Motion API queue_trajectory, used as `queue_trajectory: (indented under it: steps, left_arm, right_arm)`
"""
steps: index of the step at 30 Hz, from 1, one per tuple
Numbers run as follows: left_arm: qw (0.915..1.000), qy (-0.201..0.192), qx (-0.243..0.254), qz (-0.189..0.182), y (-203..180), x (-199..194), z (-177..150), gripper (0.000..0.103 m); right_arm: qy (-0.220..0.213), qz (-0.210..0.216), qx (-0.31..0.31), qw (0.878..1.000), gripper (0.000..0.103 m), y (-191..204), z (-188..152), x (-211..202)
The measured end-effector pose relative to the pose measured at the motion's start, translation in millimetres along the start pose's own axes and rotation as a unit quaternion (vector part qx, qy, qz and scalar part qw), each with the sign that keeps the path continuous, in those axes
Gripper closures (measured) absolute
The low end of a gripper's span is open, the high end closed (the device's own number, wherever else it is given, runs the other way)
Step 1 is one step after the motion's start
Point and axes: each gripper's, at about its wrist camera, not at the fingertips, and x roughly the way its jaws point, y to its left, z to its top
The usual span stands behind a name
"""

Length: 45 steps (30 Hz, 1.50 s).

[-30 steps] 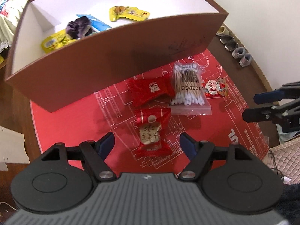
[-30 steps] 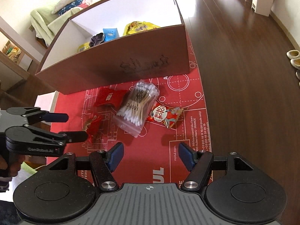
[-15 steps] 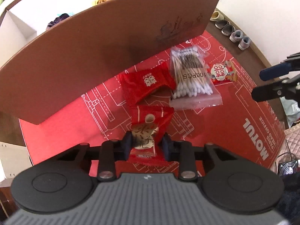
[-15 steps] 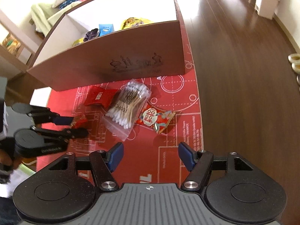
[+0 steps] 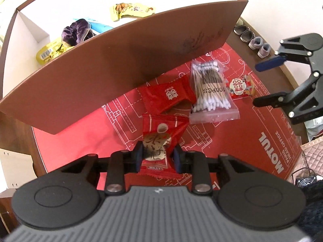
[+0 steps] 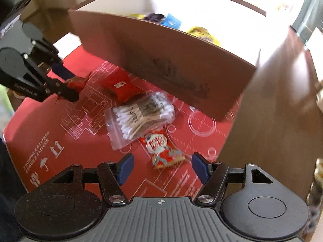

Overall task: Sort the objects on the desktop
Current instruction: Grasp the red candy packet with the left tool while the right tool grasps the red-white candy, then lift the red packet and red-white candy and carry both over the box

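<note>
My left gripper (image 5: 157,155) clamps the red snack packet (image 5: 158,139); I lift it clear over the box (image 5: 121,64) wall. My right gripper (image 6: 162,166) hovers spread above the patterned packet (image 6: 161,149).

Off past my worktop's (image 5: 290,80) far edge, a row of grey slippers (image 5: 255,42) sits on the floor by the white wall (image 5: 282,4). At my lower right I see a small black fan grille (image 5: 305,181) beside a quilted beige fabric (image 5: 313,151).

Both wrist views look steeply down, close, sharing the red mat (image 5: 80,133) and box (image 6: 181,64)
</note>
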Motion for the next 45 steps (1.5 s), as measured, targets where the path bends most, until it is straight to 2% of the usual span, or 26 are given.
queue_trajectory:
  steps: [6, 7, 8, 12, 15, 19, 24, 33, 37, 45]
  left_arm:
    - [1.0, 0.006, -0.005, 0.002, 3, -1, -1, 0.078]
    - [1.0, 0.007, -0.006, 0.002, 4, -1, -1, 0.078]
    - [0.9999, 0.007, -0.007, 0.002, 5, -2, -2, 0.078]
    - [0.9999, 0.008, -0.01, 0.004, 6, -3, -3, 0.078]
    - [0.9999, 0.008, -0.01, 0.004, 5, -5, -3, 0.078]
    - [1.0, 0.008, -0.004, 0.003, 0, -7, -4, 0.078]
    - [1.0, 0.004, 0.003, 0.001, -6, -14, -5, 0.078]
    - [0.9998, -0.002, 0.013, 0.011, -13, -32, -9, 0.078]
    - [0.9997, -0.01, 0.015, 0.019, -14, -46, -10, 0.078]
    - [0.9983, -0.046, 0.02, 0.031, -11, -77, -2, 0.078]
  right_arm:
    - [0.005, 0.023, -0.074, 0.997, 0.038, -1, 8, 18]
    - [0.009, 0.028, -0.078, 0.997, 0.057, -2, 9, 21]
    - [0.016, 0.033, -0.08, 0.996, 0.065, -3, 9, 25]
    - [0.021, 0.041, -0.073, 0.996, 0.065, -3, 7, 29]
    - [0.028, 0.042, -0.051, 0.997, 0.073, -1, 4, 28]
    - [0.037, 0.035, -0.027, 0.998, 0.076, 9, -5, 23]
    - [0.034, 0.045, 0.054, 0.997, 0.079, 13, -21, 7]
    - [-0.006, 0.07, 0.183, 0.981, 0.079, 6, -31, -41]
    - [-0.021, 0.081, 0.205, 0.975, 0.079, 9, -27, -59]
    - [-0.055, 0.087, 0.198, 0.975, 0.079, 12, -5, -85]
